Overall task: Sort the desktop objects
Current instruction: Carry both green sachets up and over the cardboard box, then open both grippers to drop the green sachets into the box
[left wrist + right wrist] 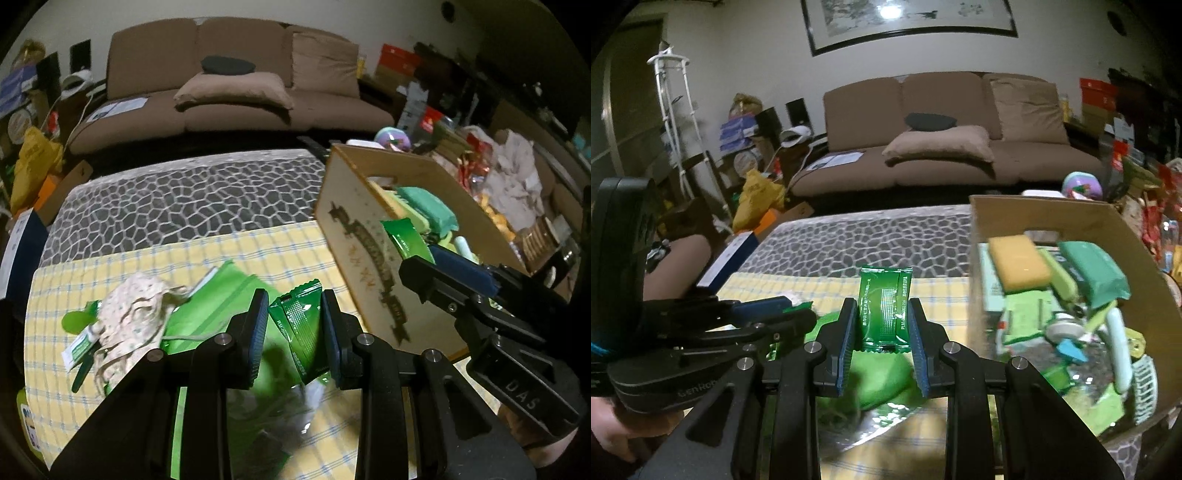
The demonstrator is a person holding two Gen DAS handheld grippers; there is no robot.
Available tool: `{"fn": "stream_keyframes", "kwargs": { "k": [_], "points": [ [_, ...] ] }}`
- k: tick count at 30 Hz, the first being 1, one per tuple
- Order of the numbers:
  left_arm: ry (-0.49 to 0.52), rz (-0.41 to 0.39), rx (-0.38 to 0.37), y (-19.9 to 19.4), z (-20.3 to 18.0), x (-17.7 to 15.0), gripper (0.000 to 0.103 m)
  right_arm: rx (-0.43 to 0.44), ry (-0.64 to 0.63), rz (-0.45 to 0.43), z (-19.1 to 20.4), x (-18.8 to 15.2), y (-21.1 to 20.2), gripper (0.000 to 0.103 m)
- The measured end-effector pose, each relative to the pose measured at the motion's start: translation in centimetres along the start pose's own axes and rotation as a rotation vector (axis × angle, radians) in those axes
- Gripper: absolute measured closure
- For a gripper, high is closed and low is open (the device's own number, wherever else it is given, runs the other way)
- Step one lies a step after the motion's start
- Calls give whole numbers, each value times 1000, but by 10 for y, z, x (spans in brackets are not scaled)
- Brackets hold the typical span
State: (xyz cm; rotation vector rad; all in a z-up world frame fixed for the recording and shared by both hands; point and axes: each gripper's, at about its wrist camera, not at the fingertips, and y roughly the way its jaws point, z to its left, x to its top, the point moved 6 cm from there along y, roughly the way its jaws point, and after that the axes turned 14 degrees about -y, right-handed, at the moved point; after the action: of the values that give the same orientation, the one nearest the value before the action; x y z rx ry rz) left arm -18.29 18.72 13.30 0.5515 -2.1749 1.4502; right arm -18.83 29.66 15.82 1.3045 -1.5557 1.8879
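Two green foil sachets are held, one in each gripper. In the left wrist view my left gripper (295,295) is shut on a sachet (301,328) above the yellow checked cloth (221,254). In the right wrist view my right gripper (882,302) is shut on the other sachet (884,306), which stands upright between the pads. The right gripper (421,258) also shows beside the cardboard box (354,221), its sachet (402,236) over the box's near rim. The left gripper (798,310) shows at the left, with a green edge between its pads.
The open box (1034,214) at the right holds a yellow sponge (1019,262), a green sponge (1093,273) and other small green things. On the cloth lie a green zip pouch (221,302), a floral fabric bag (133,314) and a white-green sachet (79,347). A brown sofa (942,147) stands behind.
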Motion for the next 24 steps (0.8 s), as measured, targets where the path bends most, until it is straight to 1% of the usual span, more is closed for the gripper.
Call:
{"fn": "stream_keyframes", "kwargs": {
  "k": [12, 24],
  "points": [
    [81, 11, -26, 15, -68, 0, 77, -65, 55, -4, -54, -17, -26, 76],
    [157, 27, -55, 37, -137, -4, 77, -107, 131, 7, -109, -41, -52, 76]
  ]
}}
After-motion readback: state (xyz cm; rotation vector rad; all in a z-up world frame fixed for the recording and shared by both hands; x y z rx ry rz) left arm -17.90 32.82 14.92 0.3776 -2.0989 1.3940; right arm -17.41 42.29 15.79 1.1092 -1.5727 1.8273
